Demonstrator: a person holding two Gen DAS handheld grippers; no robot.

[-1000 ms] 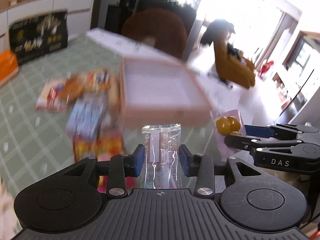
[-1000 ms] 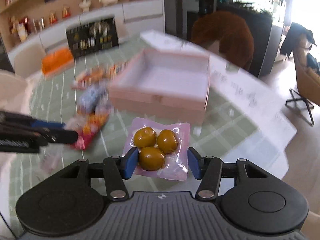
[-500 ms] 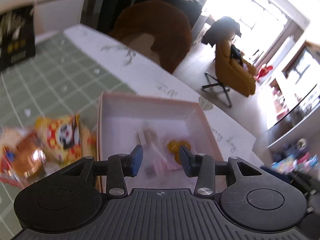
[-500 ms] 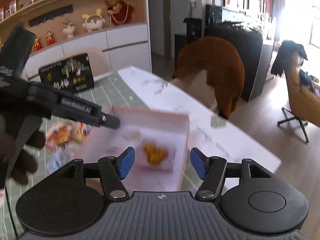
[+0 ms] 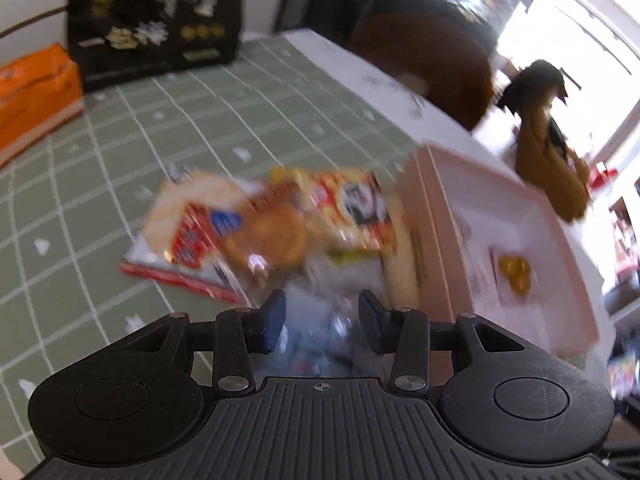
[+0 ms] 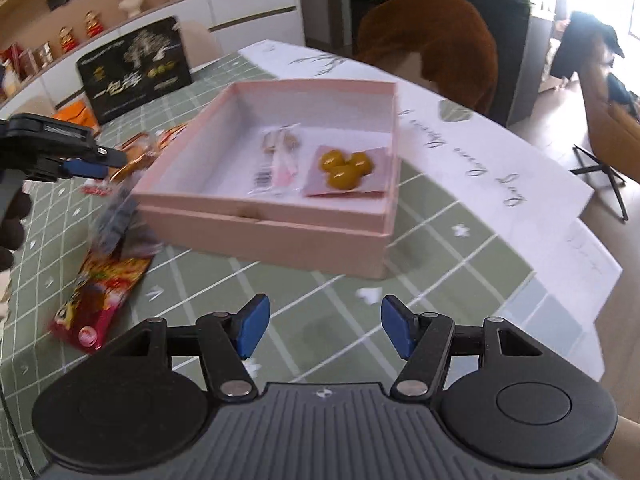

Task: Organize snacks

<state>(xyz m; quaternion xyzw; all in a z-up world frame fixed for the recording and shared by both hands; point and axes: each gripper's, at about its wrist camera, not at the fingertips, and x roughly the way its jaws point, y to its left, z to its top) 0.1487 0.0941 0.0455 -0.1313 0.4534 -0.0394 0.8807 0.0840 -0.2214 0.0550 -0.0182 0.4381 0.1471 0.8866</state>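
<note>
Green checked cloth covers the counter (image 6: 320, 320); pink box (image 6: 280, 216) sits mid-counter, already holding two snacks: a clear wrapper (image 6: 276, 160) and the pouch of yellow balls (image 6: 346, 170) beside it at its 3 o'clock. Loose packets (image 5: 264, 232) are piled just off the box's left wall, 9 o'clock from it in the right wrist view; a red packet (image 6: 100, 292) lies nearest the camera.

Left hand-held gripper (image 5: 322, 318): jaws apart, nothing clamped, hovering over a blurred bluish packet (image 5: 316, 340); contact can't be confirmed. Right hand-held gripper (image 6: 324, 326): jaws apart and empty, over bare cloth, box at 12 o'clock.

Step, as I read it: two drops done, going for the next pick. Next move: left settles on the bluish packet, closes on an edge, lifts clear of the pile without dragging neighbours. Right could take the red packet at its 10 o'clock.
</note>
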